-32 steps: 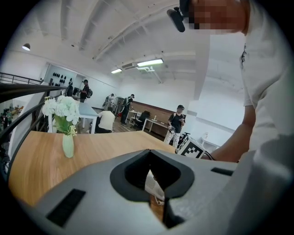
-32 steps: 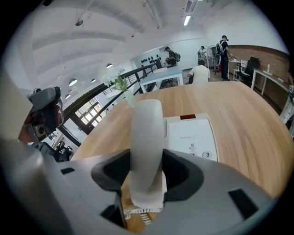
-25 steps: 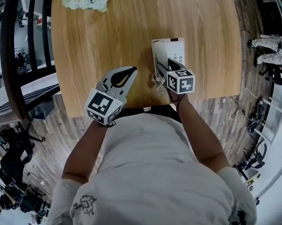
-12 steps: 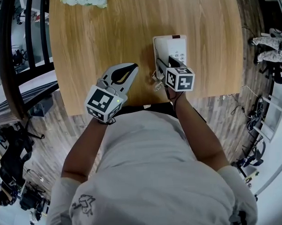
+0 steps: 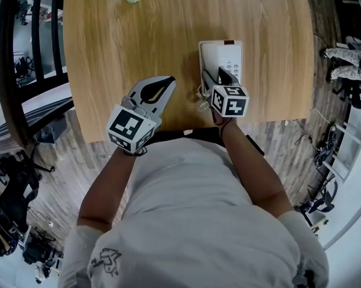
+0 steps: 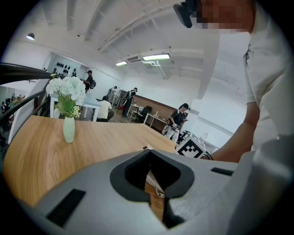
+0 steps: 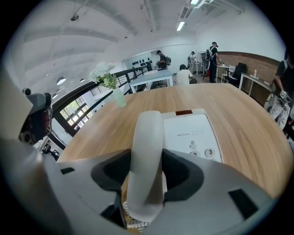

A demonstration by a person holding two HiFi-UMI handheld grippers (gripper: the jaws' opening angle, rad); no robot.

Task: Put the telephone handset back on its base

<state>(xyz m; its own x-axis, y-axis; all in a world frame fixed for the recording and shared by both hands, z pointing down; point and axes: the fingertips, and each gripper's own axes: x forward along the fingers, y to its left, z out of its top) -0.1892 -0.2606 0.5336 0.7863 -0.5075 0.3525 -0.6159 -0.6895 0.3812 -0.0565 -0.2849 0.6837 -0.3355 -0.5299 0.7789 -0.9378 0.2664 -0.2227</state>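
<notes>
Gripping the handset (image 7: 146, 151) in wide-set jaws, the right gripper (image 5: 214, 80) holds it at the left side of the base (image 5: 227, 53), frame centre. Left gripper (image 5: 166, 83) closed, empty, over the counter (image 5: 124, 42).

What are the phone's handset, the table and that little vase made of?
Handset: likely plastic, off-white, with a smooth matte moulded curve. Table: wood or wood-look laminate, with light grain lines and a satin sheen. Vase: pale green, perhaps frosted glass or ceramic; too small to tell.
</notes>
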